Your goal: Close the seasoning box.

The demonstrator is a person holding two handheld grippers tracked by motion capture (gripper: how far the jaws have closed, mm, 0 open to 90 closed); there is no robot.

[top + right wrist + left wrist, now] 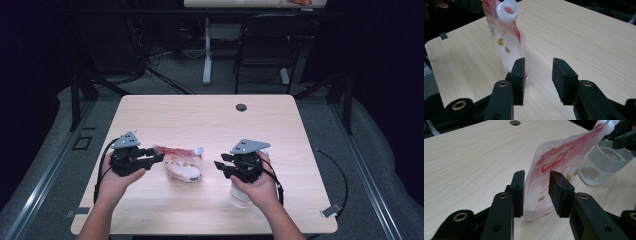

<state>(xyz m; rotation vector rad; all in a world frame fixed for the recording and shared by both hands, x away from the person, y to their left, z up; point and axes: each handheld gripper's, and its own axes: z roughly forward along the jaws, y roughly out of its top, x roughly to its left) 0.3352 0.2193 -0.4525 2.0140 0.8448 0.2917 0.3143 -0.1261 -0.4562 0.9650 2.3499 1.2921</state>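
High view, left tool (159, 157) jaws unclenched around pouch (182, 164) edge, right tool (218, 165) released, bare tabletop (200, 120) beyond.

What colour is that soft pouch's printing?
Red with small gold marks on the translucent white plastic spout pouch, clearest in the left gripper view.

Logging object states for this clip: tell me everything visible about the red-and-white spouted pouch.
The red-and-white soft plastic refill pouch stands leaning on the pale wooden table, partly filled, with red panels, gold marks and print. Its white threaded spout at a top corner is uncapped. The left gripper straddles its edge, one pad at the film, no clear squeeze. The right gripper is open beside it.
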